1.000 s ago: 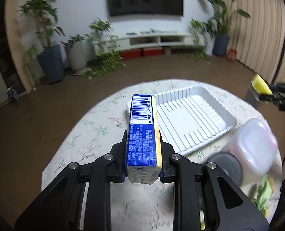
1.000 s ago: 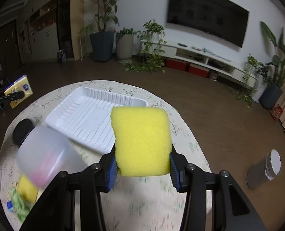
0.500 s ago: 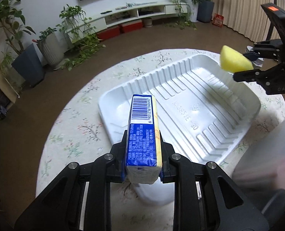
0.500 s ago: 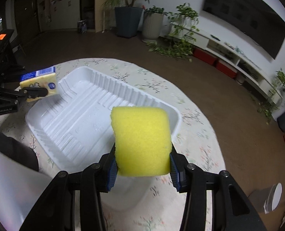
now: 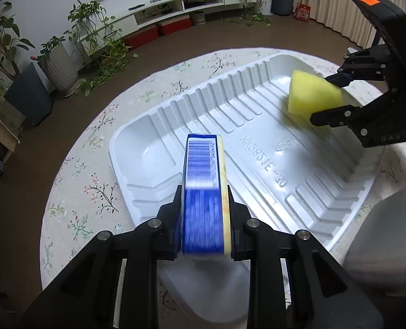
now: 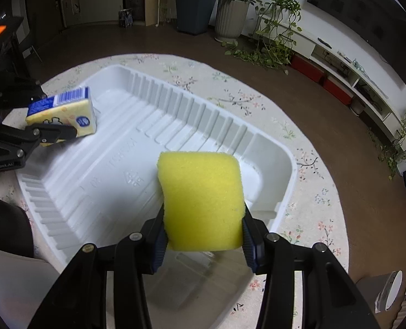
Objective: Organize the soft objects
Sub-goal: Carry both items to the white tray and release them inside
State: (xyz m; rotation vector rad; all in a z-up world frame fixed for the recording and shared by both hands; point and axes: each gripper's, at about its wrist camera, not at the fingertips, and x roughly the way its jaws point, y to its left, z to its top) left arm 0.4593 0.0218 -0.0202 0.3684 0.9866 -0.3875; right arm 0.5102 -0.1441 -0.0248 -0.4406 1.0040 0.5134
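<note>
Holding two soft things over the white plastic tray (image 5: pixel 271 164), I am looking down more steeply than a second ago, when the far wall and the television filled the top of both views. In the left wrist view my left gripper (image 5: pixel 204 219) is pinching the blue and yellow tissue pack (image 5: pixel 204 192) by its long sides, and its fingers (image 5: pixel 175 219) are just starting to ease apart with the pack between them, still touching both. The pack is hanging over the tray's near left corner; a second ago it was over bare flowered cloth, with the tray beyond it. In the right wrist view my right gripper (image 6: pixel 203 224) is squeezing the yellow sponge (image 6: pixel 201 200) between its fingers (image 6: pixel 248 235), the sponge's sides bowed inward. The sponge is now over the tray's right end, inside the rim, where earlier it was short of the tray. The tray is sitting on the round bench (image 5: pixel 88 170) under a floral cloth. A translucent container (image 5: pixel 389 246) is blurring the lower right of the left view.
</note>
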